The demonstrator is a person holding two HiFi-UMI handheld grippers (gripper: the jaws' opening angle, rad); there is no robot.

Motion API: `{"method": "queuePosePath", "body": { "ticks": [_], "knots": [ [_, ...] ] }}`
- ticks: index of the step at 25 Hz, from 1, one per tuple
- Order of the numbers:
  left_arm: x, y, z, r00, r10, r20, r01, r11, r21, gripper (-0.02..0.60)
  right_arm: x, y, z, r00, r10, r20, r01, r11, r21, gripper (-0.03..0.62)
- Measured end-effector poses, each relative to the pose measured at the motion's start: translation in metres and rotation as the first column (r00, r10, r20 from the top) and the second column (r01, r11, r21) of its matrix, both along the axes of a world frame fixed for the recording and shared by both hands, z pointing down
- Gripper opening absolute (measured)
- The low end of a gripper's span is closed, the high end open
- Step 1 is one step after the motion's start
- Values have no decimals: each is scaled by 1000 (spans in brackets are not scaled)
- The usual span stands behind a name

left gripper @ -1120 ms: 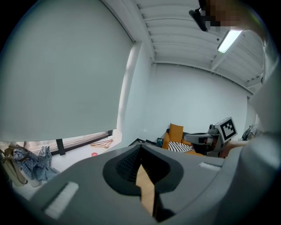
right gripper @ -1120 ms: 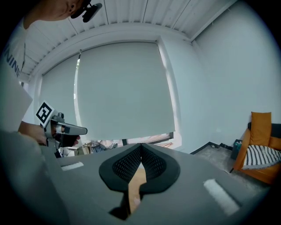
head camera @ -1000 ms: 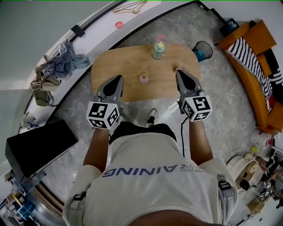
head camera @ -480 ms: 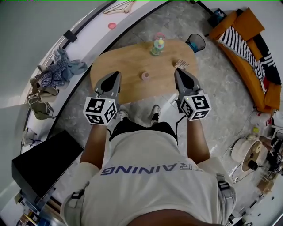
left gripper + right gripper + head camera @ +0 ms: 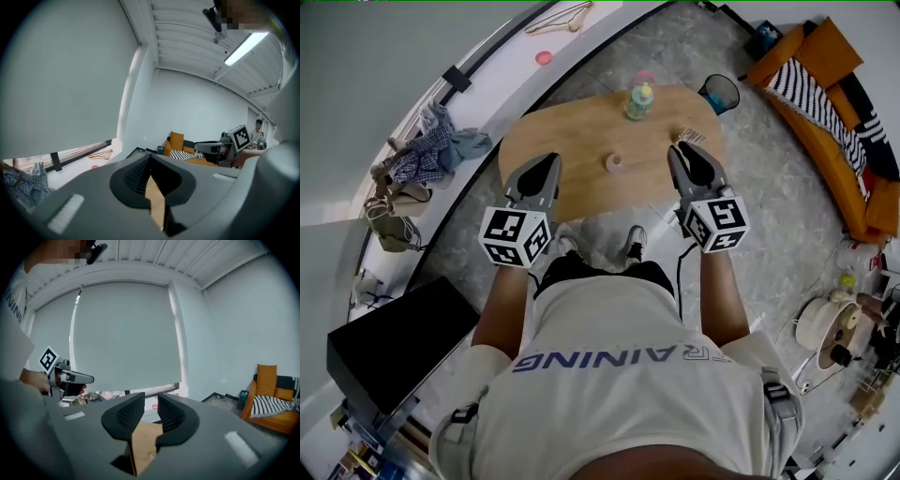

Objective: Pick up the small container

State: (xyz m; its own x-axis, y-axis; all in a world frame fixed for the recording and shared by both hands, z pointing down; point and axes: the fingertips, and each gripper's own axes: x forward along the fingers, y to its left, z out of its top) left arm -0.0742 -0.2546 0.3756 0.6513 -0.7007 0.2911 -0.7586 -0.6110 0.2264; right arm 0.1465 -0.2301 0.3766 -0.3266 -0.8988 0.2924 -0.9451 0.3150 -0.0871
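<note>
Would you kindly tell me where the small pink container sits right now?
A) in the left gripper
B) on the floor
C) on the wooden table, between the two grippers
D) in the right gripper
C: the small pink container stands untouched on the oval wooden table, between the left gripper and the right gripper, whose jaws are opening with nothing between them.

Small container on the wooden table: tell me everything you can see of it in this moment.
The small container is a tiny, pale pink, round pot, possibly plastic. It stands upright and alone near the middle of the oval wooden table. Only the tabletop touches it. A bottle stands well apart from it, toward the far edge. It shows too small to tell whether it has a lid or what it holds.
</note>
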Motion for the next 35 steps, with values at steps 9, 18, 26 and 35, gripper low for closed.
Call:
{"method": "queuePosePath", "body": {
  "ticks": [9, 18, 26, 35],
  "knots": [
    [18, 8, 0, 1000, 26, 11, -26, 1000, -1, 0, 5, 4, 9, 1000, -28, -6, 28, 1000, -4, 291],
    [27, 14, 7, 1000, 9, 17, -8, 1000, -23, 0, 20, 5, 23, 1000, -27, -11, 26, 999, -21, 404],
    [25, 15, 17, 1000, -21, 22, 23, 999, -49, 0, 11, 3, 52, 997, -79, -16, 78, 993, -84, 430],
    [31, 9, 56, 998, -40, 40, 44, 994, -102, 0, 5, -9, 123, 995, -96, -4, 93, 975, -202, 476]
  ]
}}
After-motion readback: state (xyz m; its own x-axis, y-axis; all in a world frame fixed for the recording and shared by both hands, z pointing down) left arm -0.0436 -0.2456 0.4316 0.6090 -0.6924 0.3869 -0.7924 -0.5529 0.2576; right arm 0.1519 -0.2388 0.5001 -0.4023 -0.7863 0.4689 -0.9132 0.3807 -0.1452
